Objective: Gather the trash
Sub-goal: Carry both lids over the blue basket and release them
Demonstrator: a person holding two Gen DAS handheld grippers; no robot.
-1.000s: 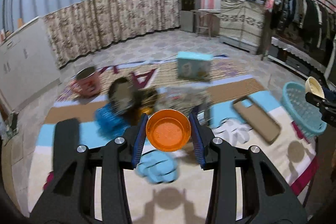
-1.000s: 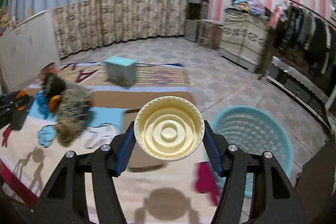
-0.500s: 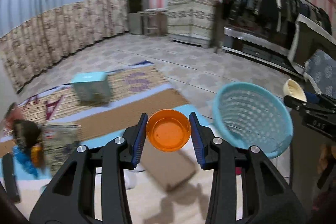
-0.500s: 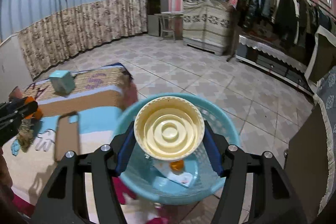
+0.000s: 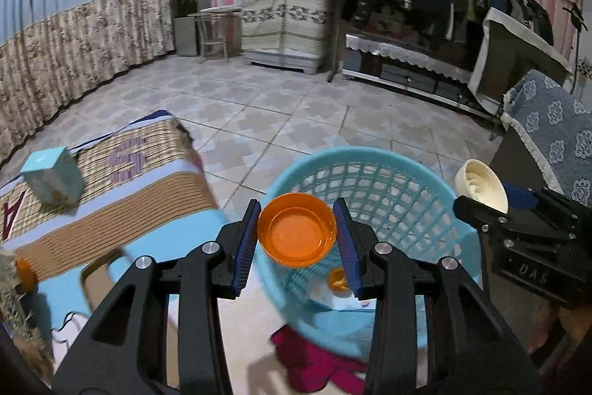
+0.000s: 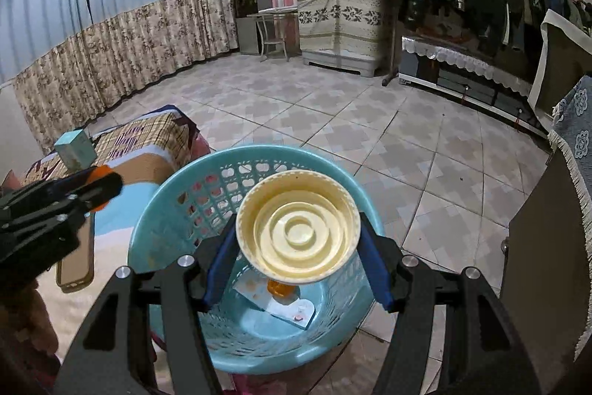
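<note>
My left gripper (image 5: pixel 298 228) is shut on a small orange cup (image 5: pixel 297 228), held over the left rim of a light blue plastic basket (image 5: pixel 392 180). My right gripper (image 6: pixel 298 239) is shut on a cream ribbed cup (image 6: pixel 298 228), held above the same basket (image 6: pixel 177 210). The basket's bottom holds a small orange piece (image 6: pixel 278 288) and a flat wrapper (image 6: pixel 292 310). In the left wrist view the right gripper (image 5: pixel 481 198) with its cream cup (image 5: pixel 481 186) shows at the basket's right side. In the right wrist view the left gripper (image 6: pixel 107 186) enters from the left.
A striped cloth-covered surface (image 5: pixel 122 195) lies left of the basket, with a teal box (image 5: pixel 51 176), a brown phone case (image 6: pixel 76 265) and a red cloth (image 5: pixel 314 361) at its edge. Tiled floor (image 6: pixel 333 121) stretches beyond. A dark cabinet (image 6: pixel 547 265) stands at right.
Both grippers have swung right from the cluttered cloth to the blue basket, each keeping its cup. The basket now sits directly under the cups.
</note>
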